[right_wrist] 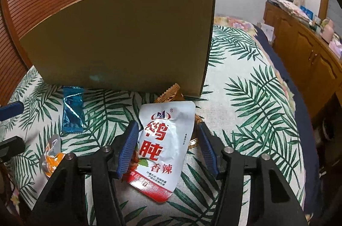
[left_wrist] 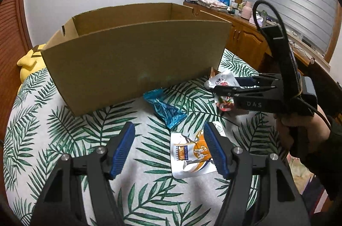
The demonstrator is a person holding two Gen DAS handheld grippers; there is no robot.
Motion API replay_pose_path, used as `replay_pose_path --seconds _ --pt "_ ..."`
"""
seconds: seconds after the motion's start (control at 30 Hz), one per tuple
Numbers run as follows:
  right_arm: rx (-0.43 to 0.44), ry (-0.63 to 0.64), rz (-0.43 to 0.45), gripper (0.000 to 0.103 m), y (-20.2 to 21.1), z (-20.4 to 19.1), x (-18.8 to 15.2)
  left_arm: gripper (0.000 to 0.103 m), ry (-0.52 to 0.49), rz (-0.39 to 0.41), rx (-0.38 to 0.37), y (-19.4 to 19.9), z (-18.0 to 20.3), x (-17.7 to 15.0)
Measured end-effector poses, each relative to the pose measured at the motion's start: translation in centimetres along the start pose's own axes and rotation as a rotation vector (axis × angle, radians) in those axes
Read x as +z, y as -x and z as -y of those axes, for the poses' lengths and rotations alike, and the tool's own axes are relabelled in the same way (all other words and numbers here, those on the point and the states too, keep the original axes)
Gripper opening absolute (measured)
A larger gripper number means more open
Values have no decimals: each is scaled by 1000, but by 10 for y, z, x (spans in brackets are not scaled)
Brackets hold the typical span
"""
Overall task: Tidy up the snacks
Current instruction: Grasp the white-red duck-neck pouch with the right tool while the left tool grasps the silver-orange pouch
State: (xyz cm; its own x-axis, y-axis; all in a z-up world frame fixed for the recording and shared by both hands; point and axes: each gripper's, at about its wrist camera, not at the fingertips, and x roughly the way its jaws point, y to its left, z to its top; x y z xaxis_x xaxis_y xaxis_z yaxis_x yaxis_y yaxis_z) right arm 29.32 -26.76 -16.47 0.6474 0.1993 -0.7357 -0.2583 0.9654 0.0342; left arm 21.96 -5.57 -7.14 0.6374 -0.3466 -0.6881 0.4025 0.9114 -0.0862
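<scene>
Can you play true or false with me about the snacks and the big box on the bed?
1. The cardboard box stands open at the top. True.
2. The blue packet is inside the box. False: it lies on the leafy cover in front of it.
3. The right gripper is open around the white and red pouch. True.
4. The left gripper is squeezing the orange pouch. False: it is open, holding nothing.
</scene>
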Motion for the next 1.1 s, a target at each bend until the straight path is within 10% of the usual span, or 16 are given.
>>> replay_pose_path --seconds 0.83,1.1 --pt "0 32 22 44 22 24 -23 67 -123 -40 -96 -18 22 4" --pt "22 13 24 45 20 26 -22 52 -229 -105 -185 -27 37 11"
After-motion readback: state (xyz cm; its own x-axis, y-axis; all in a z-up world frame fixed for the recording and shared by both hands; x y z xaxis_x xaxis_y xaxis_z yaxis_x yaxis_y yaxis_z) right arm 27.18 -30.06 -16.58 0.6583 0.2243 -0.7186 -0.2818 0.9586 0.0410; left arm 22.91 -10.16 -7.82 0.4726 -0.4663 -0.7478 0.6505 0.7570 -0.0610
